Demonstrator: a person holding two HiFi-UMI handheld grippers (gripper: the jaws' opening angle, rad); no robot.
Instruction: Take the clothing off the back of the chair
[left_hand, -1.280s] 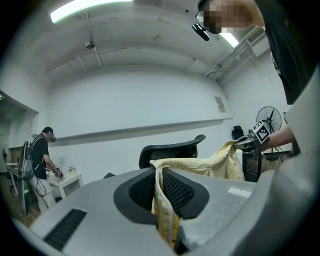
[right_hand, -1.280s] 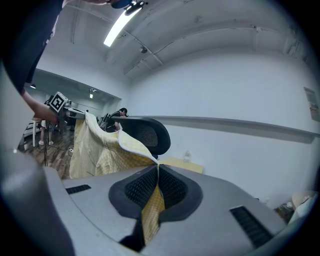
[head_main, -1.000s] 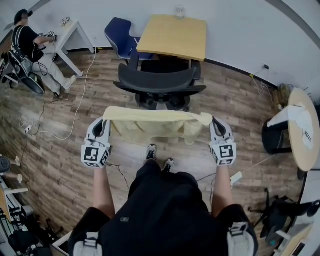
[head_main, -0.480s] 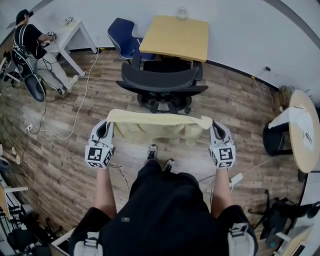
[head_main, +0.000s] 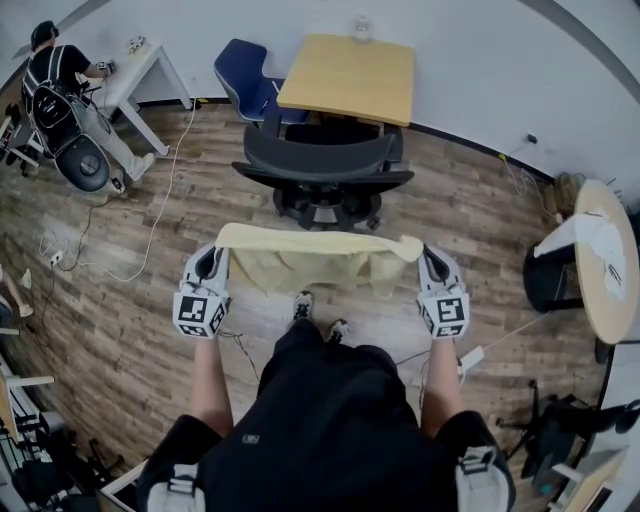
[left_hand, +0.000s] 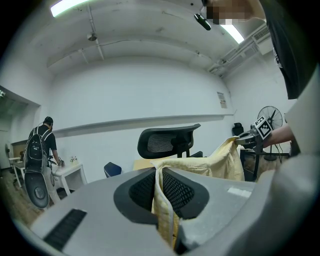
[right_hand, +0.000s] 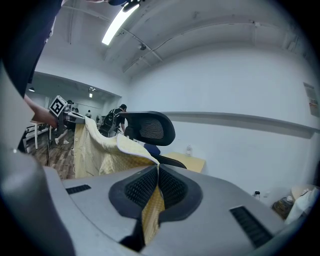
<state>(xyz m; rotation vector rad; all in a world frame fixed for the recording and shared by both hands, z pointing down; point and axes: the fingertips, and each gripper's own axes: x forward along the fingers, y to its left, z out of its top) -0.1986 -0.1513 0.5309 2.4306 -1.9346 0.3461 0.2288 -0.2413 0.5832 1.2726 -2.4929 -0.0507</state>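
A pale yellow garment (head_main: 315, 255) hangs stretched between my two grippers, in front of the person's feet and clear of the black office chair (head_main: 322, 170) behind it. My left gripper (head_main: 214, 252) is shut on the garment's left end, where the cloth (left_hand: 162, 210) runs down between the black pads. My right gripper (head_main: 428, 252) is shut on the right end, with yellow cloth (right_hand: 152, 207) pinched between its pads. The chair's mesh backrest (left_hand: 167, 141) is bare in the left gripper view, and the backrest (right_hand: 150, 127) appears again in the right gripper view.
A wooden desk (head_main: 350, 75) and a blue chair (head_main: 240, 78) stand behind the office chair. A person (head_main: 55, 95) sits at a white table (head_main: 135, 65) far left. A round table (head_main: 610, 255) stands at the right; cables (head_main: 150, 220) cross the wood floor.
Both grippers have come slightly lower and nearer the person, the garment still stretched between them. The seated person at far left has shifted.
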